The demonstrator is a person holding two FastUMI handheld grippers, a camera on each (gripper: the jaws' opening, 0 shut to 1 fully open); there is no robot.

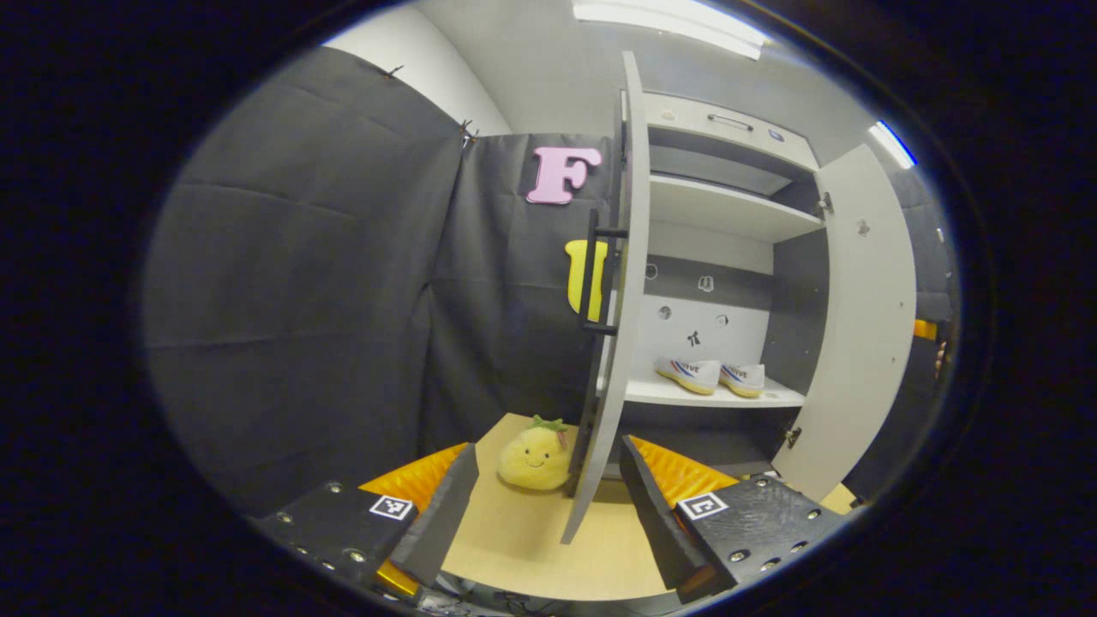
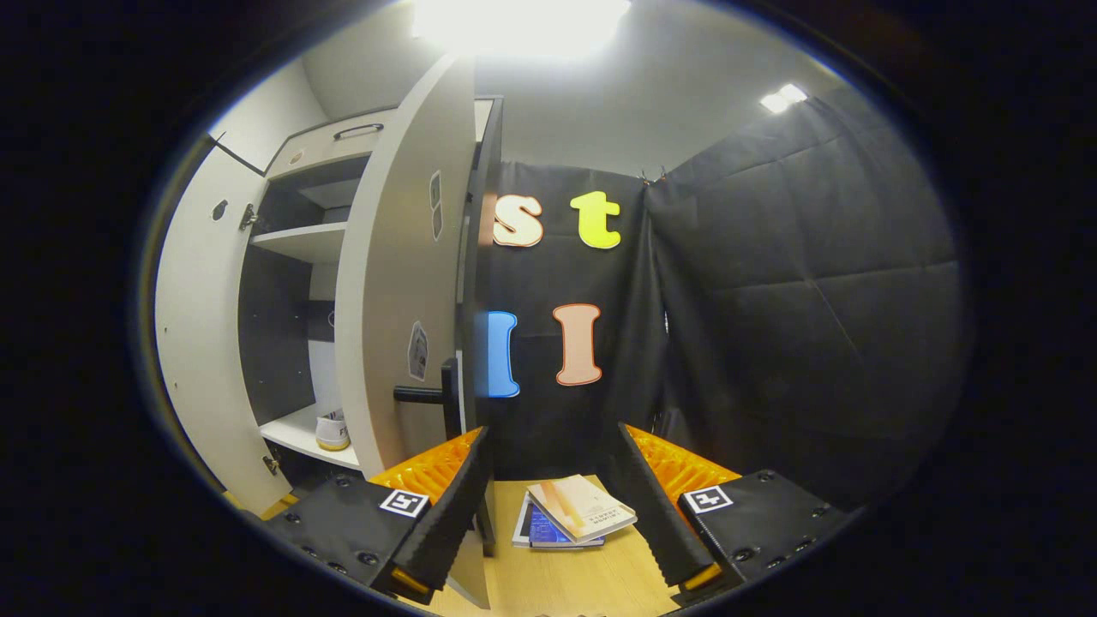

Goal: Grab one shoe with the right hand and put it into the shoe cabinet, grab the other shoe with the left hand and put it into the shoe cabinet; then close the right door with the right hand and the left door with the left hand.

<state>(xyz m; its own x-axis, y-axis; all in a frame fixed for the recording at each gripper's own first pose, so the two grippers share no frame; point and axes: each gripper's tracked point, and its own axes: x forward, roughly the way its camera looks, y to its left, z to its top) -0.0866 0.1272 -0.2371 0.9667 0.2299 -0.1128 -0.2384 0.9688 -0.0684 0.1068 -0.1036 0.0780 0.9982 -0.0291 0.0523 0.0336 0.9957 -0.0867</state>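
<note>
Both white canvas shoes sit side by side on the lower shelf of the grey-and-white shoe cabinet, toward that shelf's right end, toes pointing outward. In the left gripper view the left gripper hangs with its fingers spread wide, gripping nothing, and the edge of the half-open left door with its black bar handle stands right between them. A yellow plush toy rests on the pale wooden desk beside that door's bottom edge. Over in the right gripper view, the right gripper is parted too, empty, just beside the right door, whose black handle juts out near its left finger. A small stack of books lies on the desk between the fingers.
</note>
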